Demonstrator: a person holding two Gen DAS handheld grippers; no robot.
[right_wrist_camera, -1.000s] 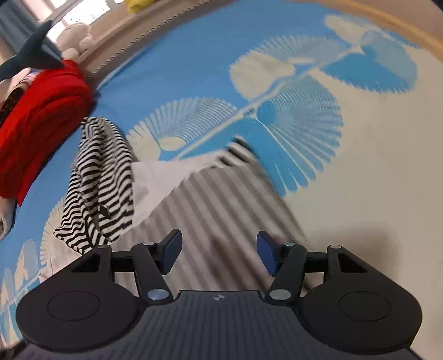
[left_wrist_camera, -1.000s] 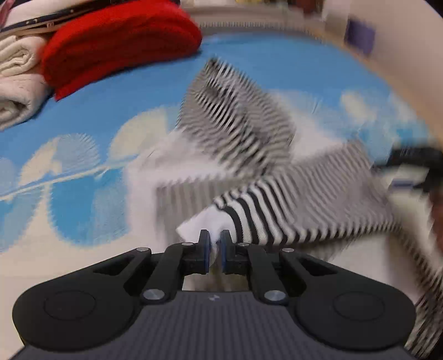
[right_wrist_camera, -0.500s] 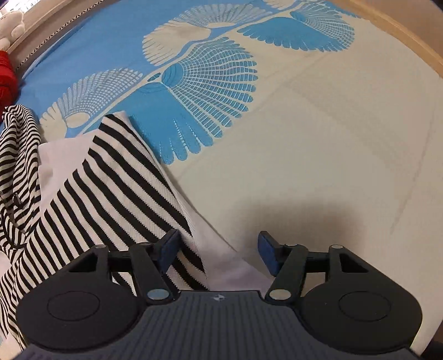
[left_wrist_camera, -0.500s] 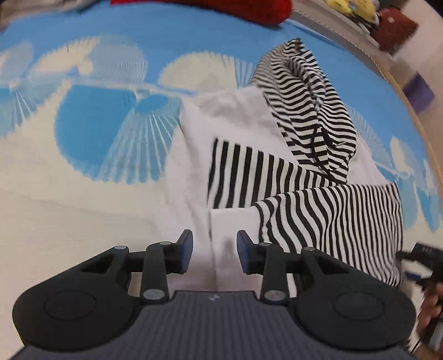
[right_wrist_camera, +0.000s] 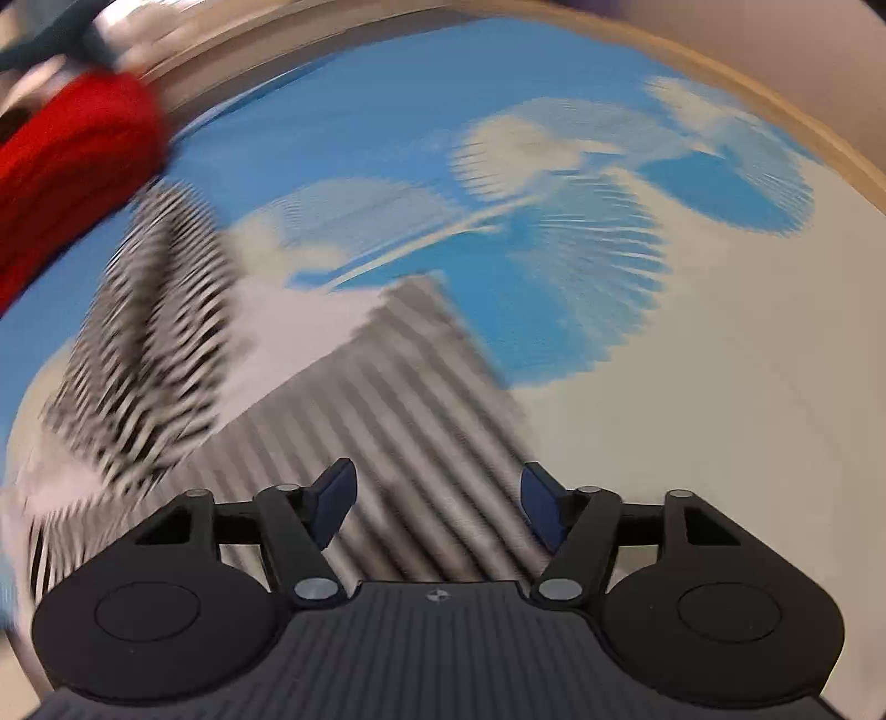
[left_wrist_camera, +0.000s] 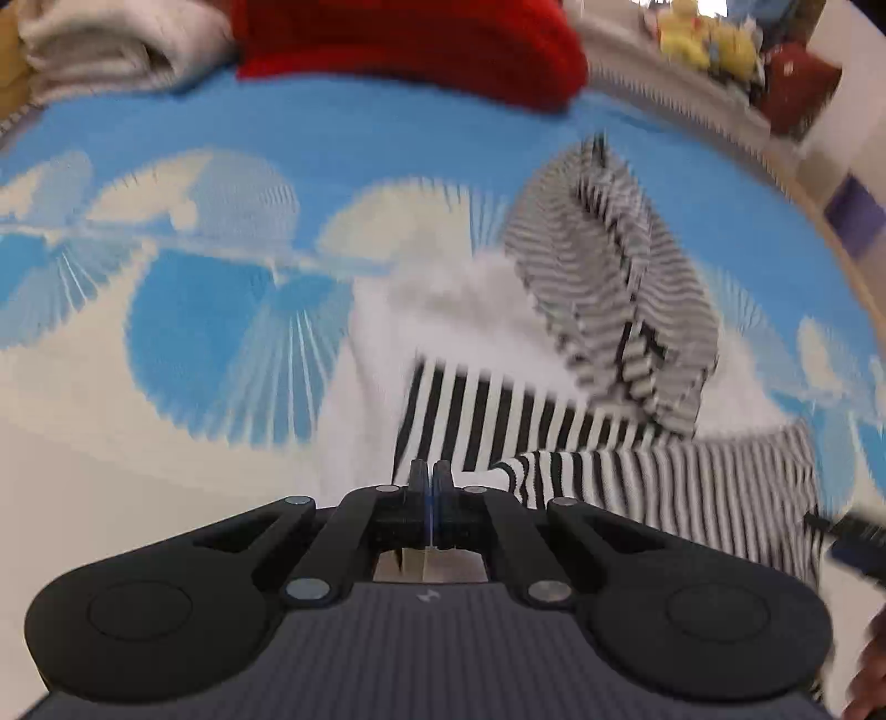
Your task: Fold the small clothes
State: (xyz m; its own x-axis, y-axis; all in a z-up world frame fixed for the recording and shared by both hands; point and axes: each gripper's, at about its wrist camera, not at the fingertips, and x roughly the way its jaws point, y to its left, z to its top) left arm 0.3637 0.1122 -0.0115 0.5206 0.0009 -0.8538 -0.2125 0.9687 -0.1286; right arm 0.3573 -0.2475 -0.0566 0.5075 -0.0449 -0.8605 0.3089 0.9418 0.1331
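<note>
A small black-and-white striped hoodie with a white body (left_wrist_camera: 554, 410) lies on the blue and cream patterned cover, its hood (left_wrist_camera: 614, 266) towards the far side. My left gripper (left_wrist_camera: 429, 477) is shut at the garment's near white edge; whether cloth is pinched between the jaws is hidden. In the right wrist view the hoodie (right_wrist_camera: 387, 399) lies blurred just ahead, with its hood (right_wrist_camera: 155, 332) at the left. My right gripper (right_wrist_camera: 437, 498) is open and empty above the striped sleeve panel.
A folded red garment (left_wrist_camera: 410, 44) and folded white towels (left_wrist_camera: 111, 44) lie at the far edge. Yellow soft toys (left_wrist_camera: 703, 39) sit behind. The red garment also shows in the right wrist view (right_wrist_camera: 72, 166). A wooden rim (right_wrist_camera: 775, 111) bounds the bed at the right.
My left gripper, open half a second ago, has shut at the hoodie's near edge. The right gripper stayed open and swung back over the striped panel. Both views are motion-blurred.
</note>
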